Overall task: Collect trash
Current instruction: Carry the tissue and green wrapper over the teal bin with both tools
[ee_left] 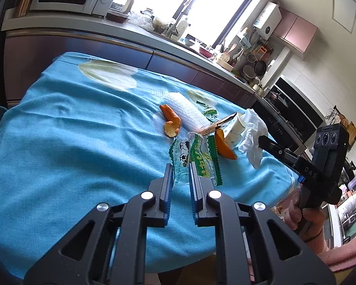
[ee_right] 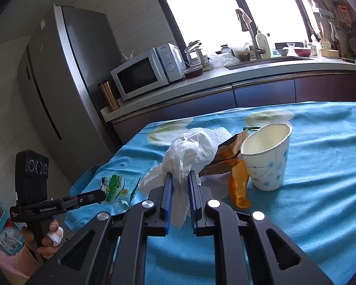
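On the blue tablecloth (ee_left: 59, 142) we list a paper cup (ee_right: 268, 159), orange peels (ee_left: 170, 121) and a green-printed clear wrapper (ee_left: 197, 159). Our left gripper (ee_left: 180, 169) pinches that wrapper's near edge. Our right gripper (ee_right: 180, 178) clamps a crumpled white tissue (ee_right: 189, 149) beside the cup.

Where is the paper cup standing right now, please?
In the right wrist view, the paper cup stands upright on the blue tablecloth, right of the crumpled tissue, an orange peel against it.

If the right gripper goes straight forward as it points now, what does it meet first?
The right gripper already pinches the white tissue; going on, it would probably push that tissue into the brown wrapper behind it.
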A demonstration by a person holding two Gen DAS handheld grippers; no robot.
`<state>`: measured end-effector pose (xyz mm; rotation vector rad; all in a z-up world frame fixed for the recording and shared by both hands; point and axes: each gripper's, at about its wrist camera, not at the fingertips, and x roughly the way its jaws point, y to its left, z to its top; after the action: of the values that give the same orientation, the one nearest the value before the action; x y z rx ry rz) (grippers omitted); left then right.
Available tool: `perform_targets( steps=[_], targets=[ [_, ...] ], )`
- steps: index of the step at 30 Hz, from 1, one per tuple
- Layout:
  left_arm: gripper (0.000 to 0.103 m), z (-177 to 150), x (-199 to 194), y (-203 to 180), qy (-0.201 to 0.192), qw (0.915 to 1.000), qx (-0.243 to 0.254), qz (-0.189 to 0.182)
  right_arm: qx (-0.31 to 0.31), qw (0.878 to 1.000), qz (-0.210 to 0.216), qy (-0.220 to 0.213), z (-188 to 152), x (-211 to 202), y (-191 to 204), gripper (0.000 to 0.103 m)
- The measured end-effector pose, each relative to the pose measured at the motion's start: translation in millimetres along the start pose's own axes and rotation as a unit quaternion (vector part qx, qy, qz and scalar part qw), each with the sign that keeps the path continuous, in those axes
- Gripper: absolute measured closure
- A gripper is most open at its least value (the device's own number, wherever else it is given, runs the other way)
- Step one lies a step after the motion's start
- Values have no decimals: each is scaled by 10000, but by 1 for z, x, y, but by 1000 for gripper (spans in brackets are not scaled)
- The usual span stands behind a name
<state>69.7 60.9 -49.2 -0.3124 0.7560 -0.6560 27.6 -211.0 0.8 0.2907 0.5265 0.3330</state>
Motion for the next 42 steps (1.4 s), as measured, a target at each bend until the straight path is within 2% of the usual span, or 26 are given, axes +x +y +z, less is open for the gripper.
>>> perform_targets(
  steps=[23, 34, 42],
  targets=[
    [89, -2, -74, 41, -641, 9946, -463, 671, -605, 9929, 929, 429, 7, 59, 77, 91],
    [89, -6, -110, 65, -939, 9878, -724, 1008, -819, 9849, 1377, 654, 12, 87, 110, 91],
    [89, -10, -140, 89, -1223, 9782, -1019, 1333, -1060, 9768, 1667, 828, 14, 110, 141, 91]
  ],
)
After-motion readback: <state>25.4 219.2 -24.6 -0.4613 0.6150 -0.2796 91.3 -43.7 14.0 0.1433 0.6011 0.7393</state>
